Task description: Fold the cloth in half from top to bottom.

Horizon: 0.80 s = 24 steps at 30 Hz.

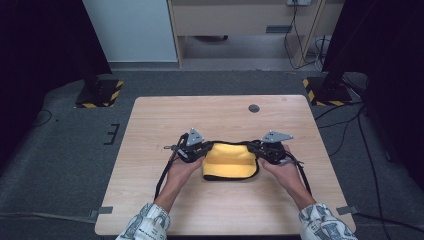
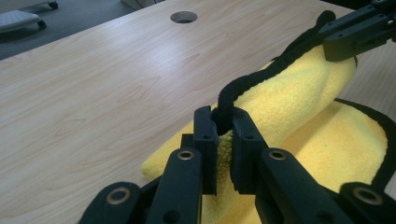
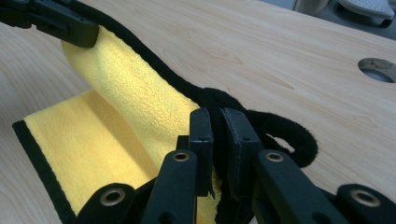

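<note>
— Yellow cloth (image 1: 230, 161) with black edging, one of it, lies partly folded on the desk (image 1: 150, 130) in the high view, right between the left claw (image 1: 196, 150) and the right claw (image 1: 260, 150). Each claw sits at a far corner of it, and a hand is behind each one.

— And in the left gripper view?

— Left claw (image 2: 225, 122) is pressed together on the black hem, pinching the cloth (image 2: 289, 93) at its corner. From there the fold rises away to the upper right, where the other claw (image 2: 355, 35) grips the hem too. A lower layer lies flat on the desk (image 2: 93, 84) to the right of the jaws. A round hole (image 2: 183, 17) shows in the desktop beyond.

— Right gripper view?

— Right claw (image 3: 217, 123) is likewise clamped on the hem, which loops out just right of the jaws. The cloth (image 3: 126, 88) stretches up-left to the other claw (image 3: 60, 23); this view shows the flat bottom layer (image 3: 79, 154) with its black border, left of the jaws. Two claws, one cloth, one hole (image 3: 379, 69).
</note>
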{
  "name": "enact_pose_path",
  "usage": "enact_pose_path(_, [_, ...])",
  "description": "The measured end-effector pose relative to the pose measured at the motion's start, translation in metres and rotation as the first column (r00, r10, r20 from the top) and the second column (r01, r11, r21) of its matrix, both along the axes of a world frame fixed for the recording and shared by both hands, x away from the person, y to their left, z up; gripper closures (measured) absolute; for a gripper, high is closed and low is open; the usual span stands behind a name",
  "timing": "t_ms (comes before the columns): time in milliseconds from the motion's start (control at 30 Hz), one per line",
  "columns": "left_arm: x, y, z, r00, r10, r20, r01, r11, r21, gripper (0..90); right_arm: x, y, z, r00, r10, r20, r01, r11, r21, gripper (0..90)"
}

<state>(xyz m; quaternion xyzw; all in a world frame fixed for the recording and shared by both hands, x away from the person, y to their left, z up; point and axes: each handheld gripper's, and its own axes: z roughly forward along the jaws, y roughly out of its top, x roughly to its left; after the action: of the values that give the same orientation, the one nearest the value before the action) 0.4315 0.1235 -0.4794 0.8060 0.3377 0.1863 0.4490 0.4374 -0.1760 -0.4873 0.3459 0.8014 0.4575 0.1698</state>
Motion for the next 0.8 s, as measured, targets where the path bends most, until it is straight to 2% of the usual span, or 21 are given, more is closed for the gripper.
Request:
enact_pose_path(200, [-0.006, 0.002, -0.004, 1.0, -0.003, -0.007, 0.003, 1.0, -0.007, 82.7, -0.005, 0.001, -0.003, 1.0, 0.009, -0.003, -0.009, 1.0, 0.003, 82.0])
enact_pose_path(533, [-0.018, 0.002, -0.019, 0.9994, -0.021, -0.026, 0.021, 0.9997, -0.01, 82.5, -0.016, 0.0, -0.012, 0.9996, 0.023, -0.014, -0.023, 0.999, -0.023, 79.5])
enact_pose_path(800, [-0.022, 0.004, -0.024, 0.9992, -0.024, -0.034, 0.024, 0.9997, -0.011, 82.5, -0.019, 0.001, -0.015, 0.9994, 0.03, -0.017, -0.03, 0.999, -0.032, 79.3])
